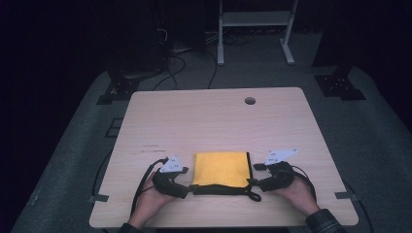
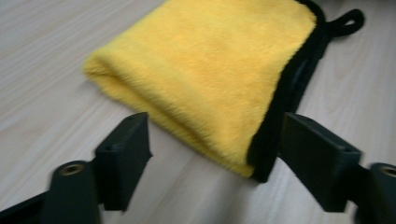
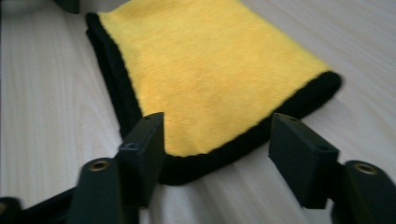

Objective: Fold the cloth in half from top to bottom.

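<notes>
A folded yellow cloth (image 1: 221, 168) lies near the counter (image 1: 214, 116) front edge. The left gripper (image 1: 186, 190) and right gripper (image 1: 254, 183) flank its 2 near corners, jaws spread around each corner, not pinching.

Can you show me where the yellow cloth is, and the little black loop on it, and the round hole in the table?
yellow cloth (image 1: 221, 168), high view, middle of its yellow face.
black loop (image 2: 348, 21), left gripper view, the loop's band.
round hole (image 1: 250, 101), high view, its centre.

My light wooden table (image 1: 218, 121) carries a round cable hole (image 1: 249, 101) near its far edge. Beyond that edge, a white metal frame (image 1: 255, 24) stands on the grey carpet (image 1: 369, 136), with black cables (image 1: 180, 63) left of it.
</notes>
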A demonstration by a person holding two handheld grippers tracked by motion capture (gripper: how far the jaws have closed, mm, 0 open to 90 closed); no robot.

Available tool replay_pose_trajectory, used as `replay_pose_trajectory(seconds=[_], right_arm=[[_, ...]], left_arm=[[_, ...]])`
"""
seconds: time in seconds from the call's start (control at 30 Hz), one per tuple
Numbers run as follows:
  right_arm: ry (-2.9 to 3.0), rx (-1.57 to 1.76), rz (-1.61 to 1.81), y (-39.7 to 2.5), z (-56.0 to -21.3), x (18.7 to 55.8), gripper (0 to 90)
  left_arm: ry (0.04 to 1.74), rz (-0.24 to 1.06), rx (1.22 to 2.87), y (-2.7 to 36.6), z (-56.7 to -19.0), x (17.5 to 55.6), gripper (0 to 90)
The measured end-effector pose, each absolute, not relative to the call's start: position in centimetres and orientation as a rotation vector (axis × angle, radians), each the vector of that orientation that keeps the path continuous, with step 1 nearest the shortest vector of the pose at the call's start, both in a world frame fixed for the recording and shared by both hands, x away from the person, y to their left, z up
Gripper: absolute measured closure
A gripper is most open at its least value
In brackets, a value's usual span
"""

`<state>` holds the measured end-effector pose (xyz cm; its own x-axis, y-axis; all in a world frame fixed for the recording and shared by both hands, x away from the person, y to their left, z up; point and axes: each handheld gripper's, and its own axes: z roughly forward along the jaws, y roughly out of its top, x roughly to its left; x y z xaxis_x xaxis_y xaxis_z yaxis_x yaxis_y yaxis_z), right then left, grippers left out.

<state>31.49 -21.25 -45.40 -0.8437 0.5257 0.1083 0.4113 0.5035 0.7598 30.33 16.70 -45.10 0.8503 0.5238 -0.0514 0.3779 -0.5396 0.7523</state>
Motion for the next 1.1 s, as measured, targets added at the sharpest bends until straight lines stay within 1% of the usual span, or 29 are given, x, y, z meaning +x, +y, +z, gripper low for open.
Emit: replay_pose_trajectory(seconds=[0.03, 0.07, 0.1, 0.17, 0.23, 0.27, 0.4, 0.47, 0.73, 0.87, 1.03, 1.1], right_arm=[[2.59, 0.833, 1.263, -21.6, -45.3, 31.6, 27.7], [2.59, 0.833, 1.263, -21.6, -45.3, 31.6, 27.7], [2.57, 0.879, 1.254, -22.3, -45.3, 31.7, 23.0], [2.545, 0.915, 1.241, -22.8, -45.4, 31.6, 17.5], [2.529, 0.954, 1.231, -23.5, -45.6, 31.6, 14.8], [2.514, 0.975, 1.215, -23.9, -45.7, 31.5, 13.1], [2.474, 1.013, 1.166, -25.2, -45.9, 31.1, 11.0], [2.446, 1.034, 1.152, -26.0, -46.1, 30.7, 8.3], [2.384, 1.144, 1.089, -28.7, -47.2, 30.4, 8.3], [2.37, 1.198, 1.067, -29.7, -47.7, 30.5, 8.3], [2.359, 1.208, 1.012, -30.0, -48.3, 30.6, 7.9], [2.354, 1.181, 0.99, -29.8, -48.5, 30.5, 5.7]], left_arm=[[0.668, 0.242, 2.202, 17.2, -45.1, 30.3, 17.8], [0.668, 0.242, 2.202, 17.2, -45.1, 30.3, 15.9], [0.675, 0.25, 2.195, 17.5, -45.1, 30.3, 14.5], [0.698, 0.248, 2.19, 18.5, -45.1, 30.2, 14.2], [0.724, 0.277, 2.202, 19.3, -45.2, 30.0, 9.6], [0.732, 0.282, 2.198, 19.5, -45.3, 29.9, 8.8], [0.777, 0.318, 2.21, 21.0, -45.7, 29.7, 2.2], [0.791, 0.341, 2.203, 21.7, -46.0, 29.5, 1.8], [0.869, 0.354, 2.202, 24.3, -46.8, 28.7, 0.6], [0.893, 0.372, 2.238, 25.1, -47.7, 28.5, 0.6], [0.882, 0.384, 2.228, 25.6, -48.2, 28.3, 0.0], [0.874, 0.383, 2.217, 25.7, -48.4, 28.2, 0.0]])
